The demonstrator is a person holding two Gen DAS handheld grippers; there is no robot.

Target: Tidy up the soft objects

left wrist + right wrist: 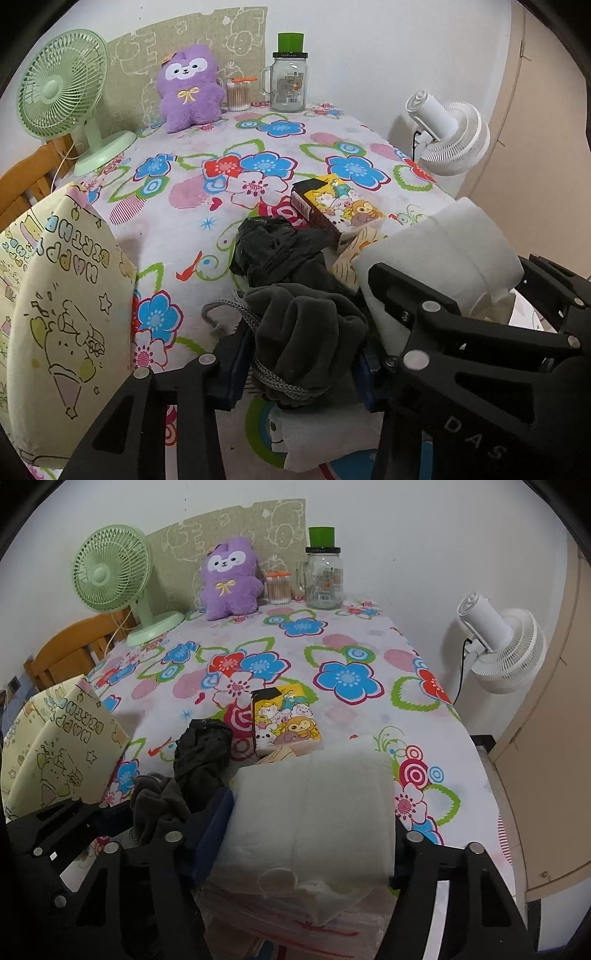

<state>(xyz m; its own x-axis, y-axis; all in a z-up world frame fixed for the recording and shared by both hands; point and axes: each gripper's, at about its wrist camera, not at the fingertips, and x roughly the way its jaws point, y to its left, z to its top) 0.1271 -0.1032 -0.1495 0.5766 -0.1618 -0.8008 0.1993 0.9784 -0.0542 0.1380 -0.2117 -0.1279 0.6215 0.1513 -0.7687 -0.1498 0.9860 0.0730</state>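
A dark grey fleece pouch (306, 332) with a grey drawstring cord sits between the blue pads of my left gripper (301, 365), which is shut on it at the near edge of the flowered tablecloth (192, 236). To its right, my right gripper (308, 827) is shut on a white folded towel (314, 794), one finger against each side. The towel rests on a clear plastic bag with red lines (295, 919). The right wrist view shows the left gripper (125, 819) with the pouch (159, 805) at lower left. A purple plush toy (188, 92) sits at the table's far end.
A crumpled black bag (273, 251) and a cartoon-printed box (332, 206) lie just beyond the grippers. A pale yellow "Happy Birthday" box (62, 302) stands at the left. A green fan (62, 85), cotton swabs (238, 94) and a glass jar mug (288, 85) line the back. A white fan (450, 136) stands off the right edge.
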